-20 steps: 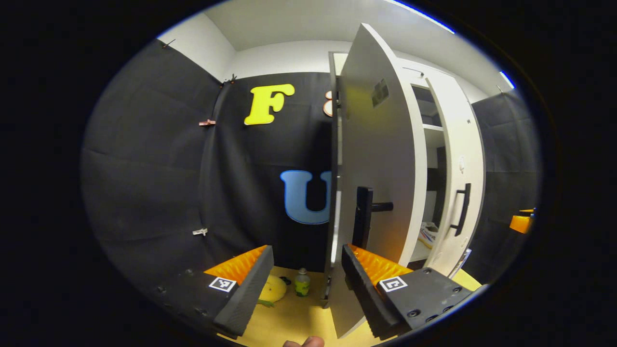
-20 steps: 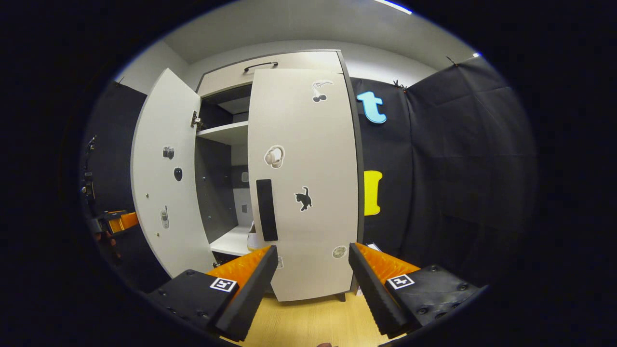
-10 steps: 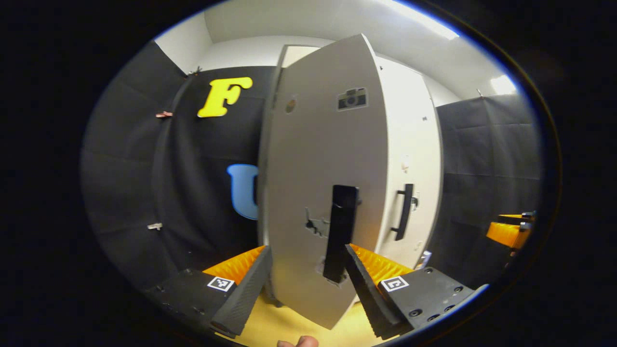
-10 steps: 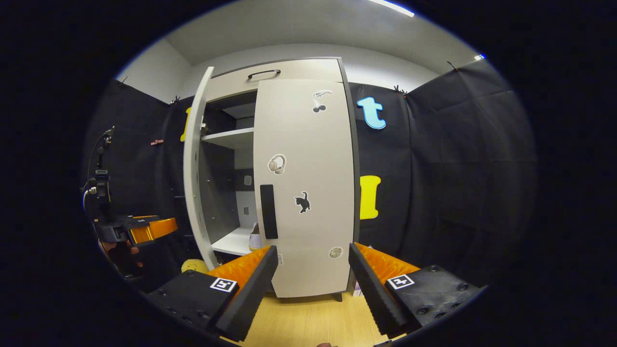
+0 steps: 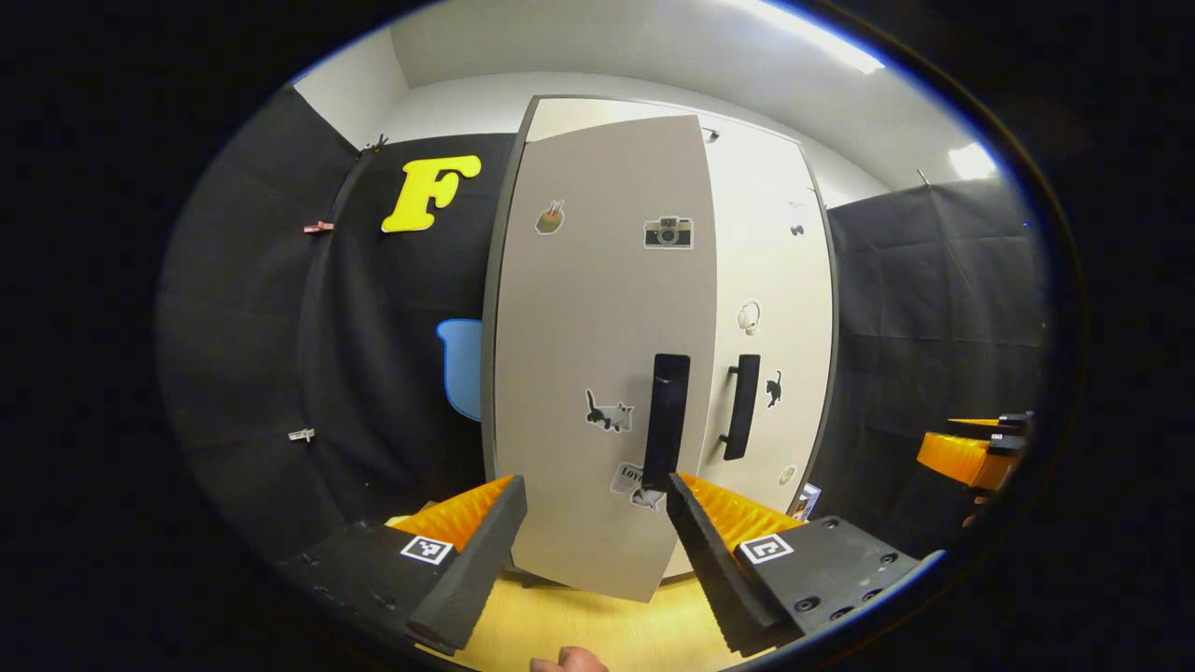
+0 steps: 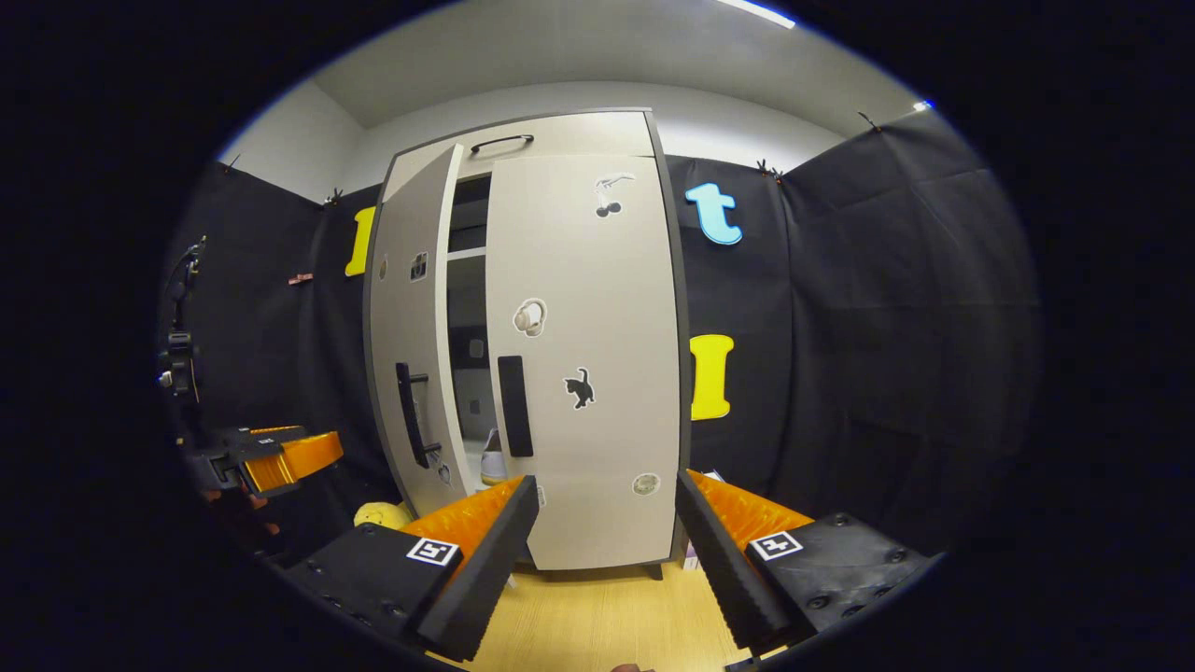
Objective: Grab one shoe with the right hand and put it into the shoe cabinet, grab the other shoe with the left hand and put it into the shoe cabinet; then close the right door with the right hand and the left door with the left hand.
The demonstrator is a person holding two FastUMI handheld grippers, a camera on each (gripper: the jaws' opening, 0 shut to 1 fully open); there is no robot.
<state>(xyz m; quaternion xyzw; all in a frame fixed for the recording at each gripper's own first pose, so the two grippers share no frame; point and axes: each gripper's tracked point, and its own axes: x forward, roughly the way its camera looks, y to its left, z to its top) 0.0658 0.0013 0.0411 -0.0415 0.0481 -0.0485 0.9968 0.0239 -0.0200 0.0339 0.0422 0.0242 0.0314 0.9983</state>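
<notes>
Shoe cabinet (image 6: 579, 140) stands in the middle of the right gripper view, against the black cloth wall. Its right door (image 6: 588, 373) is flat against the cabinet front, closed, and carries a cat sticker (image 6: 580, 387) and a headphone sticker (image 6: 529, 317). Its left door (image 6: 411, 355) is not fully closed: a narrow dark gap stays between the two doors, and through this gap, low in the frame, a white shoe (image 6: 493, 459) is visible on a shelf inside. In the left gripper view the left door (image 5: 597, 373) fills the centre of the frame, with its black handle (image 5: 667, 420) just above the right finger of the left hand-held gripper (image 5: 595, 551). This gripper is open, its fingers wide apart, and nothing is between them; I cannot tell whether a finger touches the door. The right hand-held gripper (image 6: 605, 551) is at the bottom of its own view, also open and empty, apart from the cabinet. The left hand-held gripper appears again at the lower left of the right gripper view (image 6: 280, 457). A yellow object (image 6: 383, 514) lies on the wooden floor (image 6: 607, 625) beside the cabinet, lower left of centre.
</notes>
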